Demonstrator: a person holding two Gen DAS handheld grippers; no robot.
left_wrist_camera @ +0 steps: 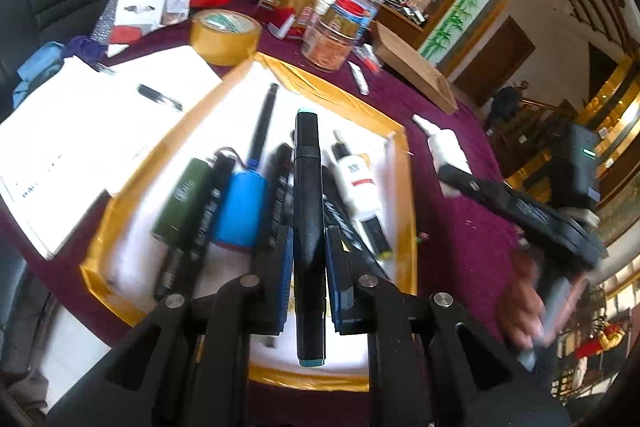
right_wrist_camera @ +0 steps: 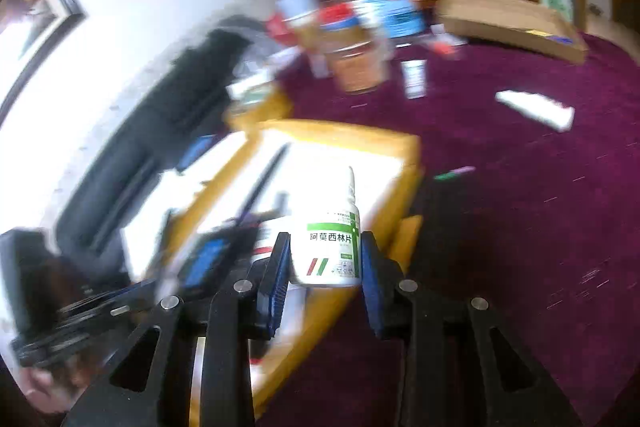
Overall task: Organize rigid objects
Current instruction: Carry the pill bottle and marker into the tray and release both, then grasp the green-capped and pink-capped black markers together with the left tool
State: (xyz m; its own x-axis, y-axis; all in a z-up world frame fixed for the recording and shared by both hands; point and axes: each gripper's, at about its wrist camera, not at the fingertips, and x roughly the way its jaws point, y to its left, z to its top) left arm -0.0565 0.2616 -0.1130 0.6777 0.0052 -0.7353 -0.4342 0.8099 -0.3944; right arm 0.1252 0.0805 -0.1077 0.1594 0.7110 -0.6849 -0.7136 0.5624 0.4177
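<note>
In the left wrist view, at the left of the frame lies an open white notebook (left_wrist_camera: 100, 131) on the maroon counter (left_wrist_camera: 460, 227), and just right of it sits the yellow-rimmed tray (left_wrist_camera: 404, 187) with pens, a green tube (left_wrist_camera: 180, 203) and a blue bottle (left_wrist_camera: 240, 207) lined up inside. Centre frame, the left gripper (left_wrist_camera: 308, 255) is clamped on a black marker with teal ends (left_wrist_camera: 307, 195). Its long axis runs straight up the picture, along the gripper's own line, and it hangs over the tray's row. I'd judge that a good match for the items already lying there.

Further right in the same view, the right gripper (left_wrist_camera: 452, 179) comes in blurred with something white at its tip.

The right wrist view shows what that is: the right gripper (right_wrist_camera: 326, 263) has its pads pressed on a white medicine bottle (right_wrist_camera: 326, 247), upright, nozzle pointing up the frame. The tray (right_wrist_camera: 400, 147) sits behind and left of it, its near corner just below. My call is the left hand is nearer a drop, and the bottle needs to travel left into the tray.
</note>
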